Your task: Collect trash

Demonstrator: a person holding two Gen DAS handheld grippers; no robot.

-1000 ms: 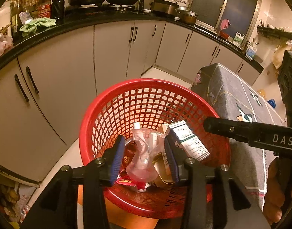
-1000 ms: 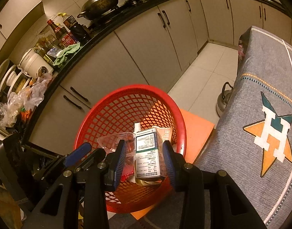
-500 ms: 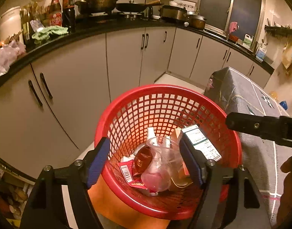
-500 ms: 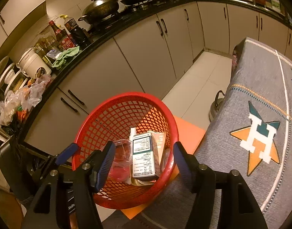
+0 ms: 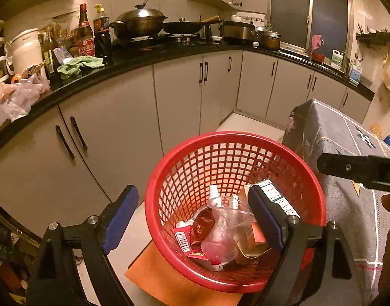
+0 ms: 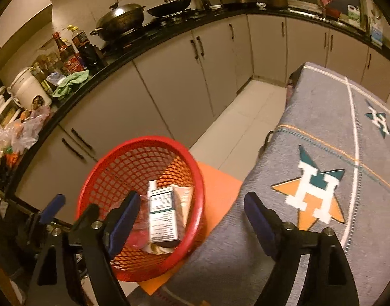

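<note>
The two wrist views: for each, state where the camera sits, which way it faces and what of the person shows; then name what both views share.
Left wrist: on the left gripper, angled down into the red basket; open fingers, a hand at right.
Right wrist: on the right gripper, angled down over the basket and grey cloth; open fingers, no hand.
Shared: basket, white carton, cloth.

Both wrist views look steeply down, close over the red basket (image 5: 235, 204) (image 6: 141, 204); both share the cabinets.
</note>
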